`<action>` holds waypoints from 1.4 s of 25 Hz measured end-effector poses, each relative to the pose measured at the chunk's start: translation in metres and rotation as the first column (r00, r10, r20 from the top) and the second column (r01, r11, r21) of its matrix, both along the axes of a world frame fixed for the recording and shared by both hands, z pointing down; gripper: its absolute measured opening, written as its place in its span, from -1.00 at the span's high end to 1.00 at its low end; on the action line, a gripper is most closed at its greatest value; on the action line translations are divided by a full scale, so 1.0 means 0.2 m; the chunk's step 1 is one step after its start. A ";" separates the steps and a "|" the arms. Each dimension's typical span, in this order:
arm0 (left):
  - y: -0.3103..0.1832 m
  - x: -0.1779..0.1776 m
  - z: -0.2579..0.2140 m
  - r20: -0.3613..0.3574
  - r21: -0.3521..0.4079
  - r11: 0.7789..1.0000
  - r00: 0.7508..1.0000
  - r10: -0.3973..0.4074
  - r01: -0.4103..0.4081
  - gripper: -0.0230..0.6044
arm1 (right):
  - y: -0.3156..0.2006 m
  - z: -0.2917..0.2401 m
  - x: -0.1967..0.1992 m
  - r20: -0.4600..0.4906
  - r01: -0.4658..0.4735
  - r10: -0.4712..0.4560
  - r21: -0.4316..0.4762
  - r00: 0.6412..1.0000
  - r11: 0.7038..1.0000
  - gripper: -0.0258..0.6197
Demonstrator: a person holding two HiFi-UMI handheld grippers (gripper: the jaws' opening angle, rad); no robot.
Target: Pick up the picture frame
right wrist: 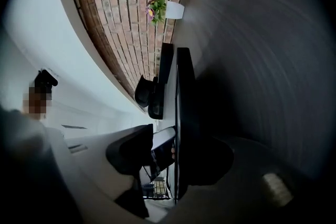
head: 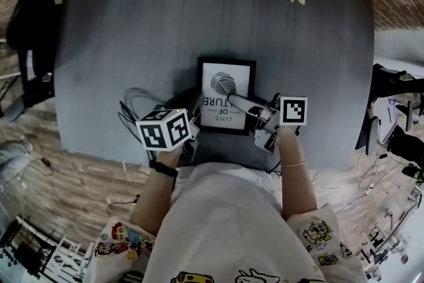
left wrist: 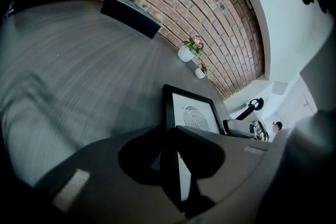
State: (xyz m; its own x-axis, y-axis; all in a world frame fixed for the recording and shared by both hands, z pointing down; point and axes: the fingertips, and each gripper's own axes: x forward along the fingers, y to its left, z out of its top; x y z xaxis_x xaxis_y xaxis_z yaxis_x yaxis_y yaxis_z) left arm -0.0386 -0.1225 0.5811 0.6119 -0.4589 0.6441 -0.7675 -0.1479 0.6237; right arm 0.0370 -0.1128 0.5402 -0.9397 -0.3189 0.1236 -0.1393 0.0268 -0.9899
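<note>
Black frame [head: 225, 79] is clamped in the left gripper [left wrist: 170, 132]; the right gripper [right wrist: 174, 138], jaws apart astride its edge, should close squarely before lifting level.

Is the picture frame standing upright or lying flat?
The picture frame lies flat, print up, on the grey table, as the head view shows.

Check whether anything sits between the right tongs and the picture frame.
Nothing visible does. The edge of the picture frame already sits between the right tongs, with a gap showing on one side; the left tongs clamp its other side.
</note>
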 end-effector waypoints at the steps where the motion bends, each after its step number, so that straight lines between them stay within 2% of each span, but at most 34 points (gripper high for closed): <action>1: 0.00 0.00 0.00 -0.002 -0.001 1.000 1.000 0.000 0.000 0.66 | 0.00 0.00 0.00 -0.004 -0.001 0.001 -0.002 1.000 1.000 0.37; 6: 0.00 0.00 0.00 -0.011 -0.007 1.000 1.000 0.001 -0.001 0.66 | 0.00 0.02 0.01 -0.027 0.000 0.000 -0.003 1.000 1.000 0.54; 9: 0.00 0.00 0.00 -0.011 -0.006 1.000 1.000 0.001 -0.001 0.66 | 0.00 0.06 0.02 -0.066 -0.012 0.011 -0.015 0.998 1.000 0.88; 20: 0.01 0.01 0.01 -0.009 -0.013 1.000 1.000 0.001 -0.001 0.64 | 0.01 0.07 0.03 -0.076 -0.033 0.031 -0.027 0.997 0.999 0.88; 29: -0.01 0.00 -0.02 0.038 0.035 0.999 0.999 0.017 -0.019 0.61 | -0.01 0.03 0.02 -0.074 -0.041 0.042 0.014 0.996 0.999 0.88; 35: -0.02 0.00 -0.12 0.027 0.073 0.997 0.999 0.025 -0.026 0.55 | -0.02 -0.04 0.02 -0.061 -0.062 0.064 0.036 0.996 0.997 0.88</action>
